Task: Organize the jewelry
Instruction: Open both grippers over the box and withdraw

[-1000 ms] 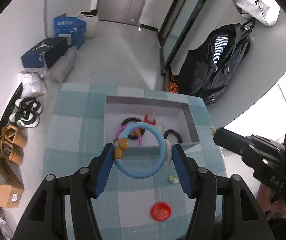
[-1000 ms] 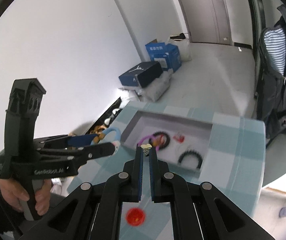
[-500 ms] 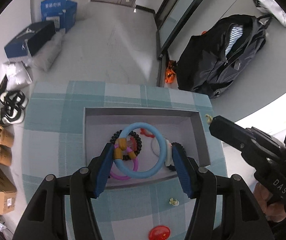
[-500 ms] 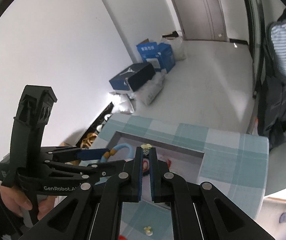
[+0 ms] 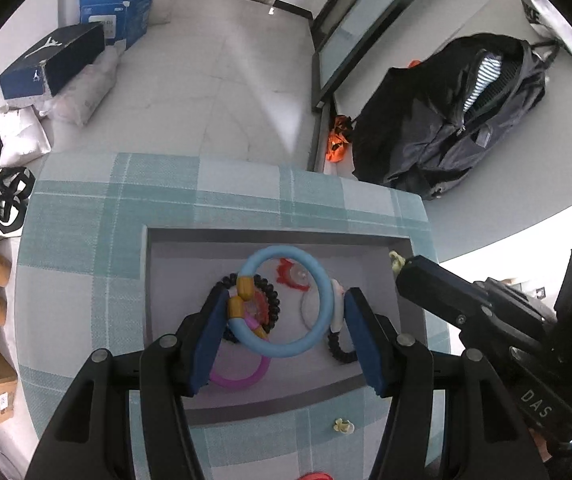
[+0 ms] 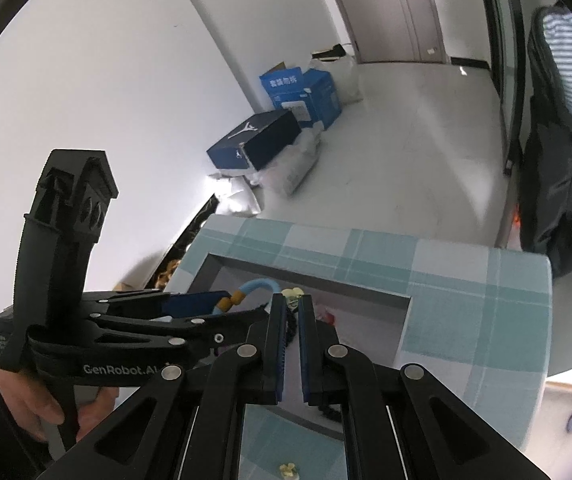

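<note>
Both fingers grip | left: blue ring | right: cream charm (seemingly pinched)

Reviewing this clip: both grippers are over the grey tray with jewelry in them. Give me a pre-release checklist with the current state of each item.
1. Blue ring gripped by left gripper: ok, pads press on both sides.
2. Ring over the grey tray: ok, it sits above the tray floor.
3. Small cream earring pinched at the tips of the right gripper: ok.
4. Earring inside the tray edge: cannot tell; in the left view it sits right at the tray's right wall.
5. Landing spot free: not ok, black bead bracelet and pink ring lie beneath.
6. Loose earring on the checked cloth: not ok, outside the tray.
</note>
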A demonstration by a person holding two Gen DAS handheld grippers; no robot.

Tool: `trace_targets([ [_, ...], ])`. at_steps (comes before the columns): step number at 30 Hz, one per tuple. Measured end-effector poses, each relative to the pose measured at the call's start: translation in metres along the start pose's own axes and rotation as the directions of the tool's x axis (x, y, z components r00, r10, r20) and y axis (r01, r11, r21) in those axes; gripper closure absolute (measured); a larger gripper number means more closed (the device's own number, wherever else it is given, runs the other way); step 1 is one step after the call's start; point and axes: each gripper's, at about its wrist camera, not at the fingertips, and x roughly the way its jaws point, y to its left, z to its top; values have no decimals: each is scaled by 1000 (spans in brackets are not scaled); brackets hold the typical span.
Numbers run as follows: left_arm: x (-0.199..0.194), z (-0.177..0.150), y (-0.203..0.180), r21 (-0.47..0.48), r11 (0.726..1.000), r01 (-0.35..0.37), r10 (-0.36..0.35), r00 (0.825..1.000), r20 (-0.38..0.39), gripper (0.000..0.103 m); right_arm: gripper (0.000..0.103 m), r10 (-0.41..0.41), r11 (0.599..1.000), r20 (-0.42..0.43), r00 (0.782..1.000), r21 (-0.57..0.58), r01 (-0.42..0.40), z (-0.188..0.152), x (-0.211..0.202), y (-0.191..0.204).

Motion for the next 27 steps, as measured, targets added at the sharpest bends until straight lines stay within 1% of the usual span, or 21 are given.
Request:
trace_targets([
  [4, 1, 1, 3, -25, 999, 28, -28, 1000, -8, 49, 96, 13, 1000, -14, 1000, 18, -13, 2, 5, -3],
  [7, 2, 3, 5, -49, 997, 52, -54, 998, -32, 47, 94, 24, 1000, -15, 1000, 20, -24, 2, 5, -3],
  [8, 2, 3, 5, -50, 997, 60, -62, 997, -35, 42, 89, 28, 999, -14, 1000, 21, -27, 2, 5, -3],
  [9, 1, 3, 4, -49, 997, 65, -66, 997, -31, 36, 77, 27, 999, -17, 999, 24, -27, 2, 5, -4],
  [10, -2, 2, 4, -50, 997, 57, -58, 998, -18, 33, 72, 22, 999, -17, 1000, 27, -22, 1, 5, -5],
  [11, -4, 2, 5, -48, 997, 52, -53, 999, -8, 29, 63, 14, 999, -9, 1000, 34, -13, 1, 3, -7],
  [12, -7, 2, 5, -46, 997, 54, -54, 999, 1, 28, 56, 13, 999, -4, 1000, 39, -13, 1, 2, -9],
  [13, -9, 1, 5, -45, 998, 50, -50, 999, 8, 28, 54, 12, 999, 3, 1000, 45, -12, 1, -1, -10],
  [16, -14, -2, 5, -32, 999, 23, -22, 999, 27, 28, 52, 5, 998, 29, 1000, 62, -7, 2, -9, -15],
  [17, -16, -3, 4, -26, 1000, 12, -12, 999, 36, 28, 49, 4, 998, 38, 999, 63, -6, 2, -12, -15],
  [19, -20, -5, 2, -11, 1000, -18, 18, 998, 57, 28, 40, -8, 998, 56, 998, 59, 5, 2, -18, -15],
  [21, -26, -8, -1, 9, 999, -42, 41, 996, 83, 28, 35, -10, 999, 68, 998, 52, 6, 1, -23, -13],
  [25, -37, -15, -7, 35, 993, -112, 106, 984, 142, 28, 28, -29, 999, 79, 996, 27, 27, -3, -28, -9],
  [27, -41, -21, -9, 26, 985, -168, 161, 972, 173, 28, 23, -36, 999, 81, 996, 21, 34, -5, -30, -9],
])
